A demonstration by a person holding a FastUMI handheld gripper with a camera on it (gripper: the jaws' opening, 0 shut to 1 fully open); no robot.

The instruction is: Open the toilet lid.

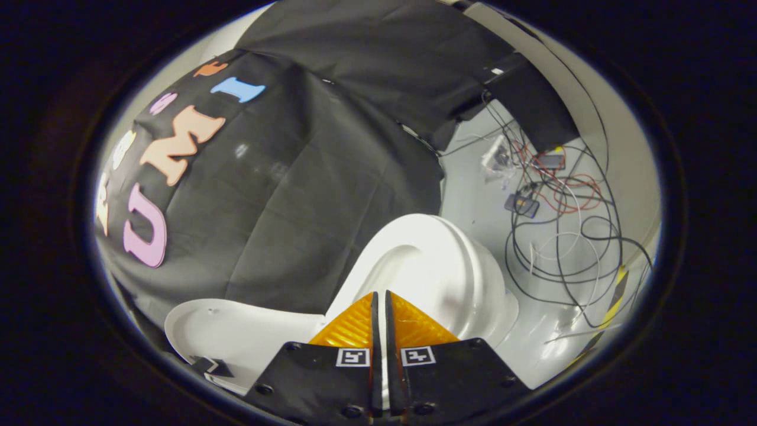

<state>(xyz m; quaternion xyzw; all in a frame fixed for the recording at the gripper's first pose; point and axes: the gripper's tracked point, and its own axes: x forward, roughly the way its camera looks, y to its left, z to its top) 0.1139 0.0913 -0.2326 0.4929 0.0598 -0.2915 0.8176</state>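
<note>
Tool [381, 294] clenched, fingers together, gripping nothing. Toilet [437, 266] sits just ahead of the tips, seat ring exposed. Lid [236, 331] looks swung open to the left, near the black cloth [284, 195]. Loose cables [562, 236] on floor beyond.

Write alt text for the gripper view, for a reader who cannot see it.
The gripper has its fingers closed together with nothing between them, pointing at a white toilet whose bowl lies just beyond the tips. The white lid stands swung open beside the fingers, against the black cloth wall. A tangle of cables lies on the pale floor past the toilet.
</note>
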